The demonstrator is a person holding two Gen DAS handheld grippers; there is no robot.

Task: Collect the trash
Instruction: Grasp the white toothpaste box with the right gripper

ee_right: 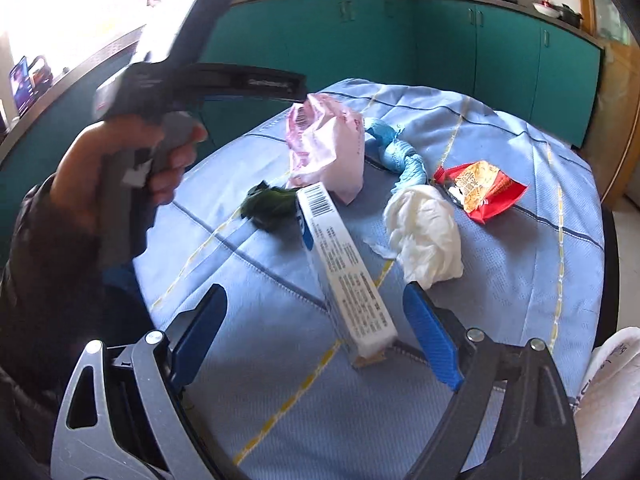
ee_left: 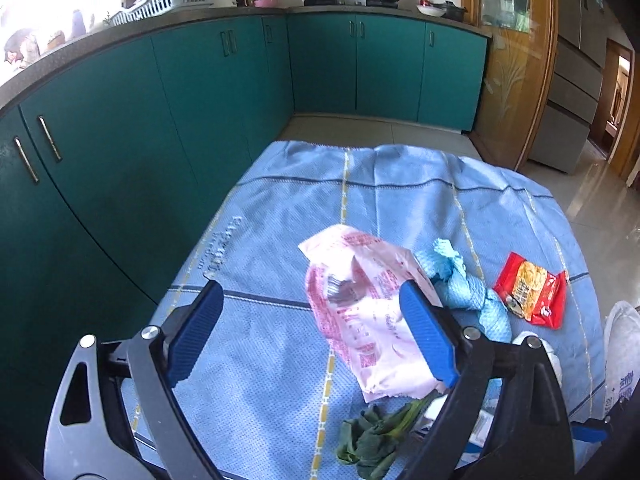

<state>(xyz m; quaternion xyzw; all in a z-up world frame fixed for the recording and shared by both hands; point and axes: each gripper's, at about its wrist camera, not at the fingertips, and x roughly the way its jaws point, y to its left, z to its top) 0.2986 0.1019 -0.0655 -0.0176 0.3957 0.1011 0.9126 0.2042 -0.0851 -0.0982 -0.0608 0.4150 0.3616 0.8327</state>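
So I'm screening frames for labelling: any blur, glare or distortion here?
Left wrist view: sharp, the window blown out white, the cabinets bowed by fisheye. Right wrist view: the left gripper and hand smeared by motion blur, the box slightly soft.

Cloth (ee_right: 500,264) covers surface. Box (ee_right: 344,264) at centre, toward near edge. Leaf scrap (ee_right: 272,204) left of box; tissue wad (ee_right: 424,232) right; plastic bag (ee_right: 332,148) behind; snack wrapper (ee_right: 480,188) toward right edge.

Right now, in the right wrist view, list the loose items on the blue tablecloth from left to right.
Green leafy scrap → long white box → crumpled white tissue → red snack wrapper. The pink bag and the twisted blue cloth lie farther back and overlap these left to right, so I leave them out.
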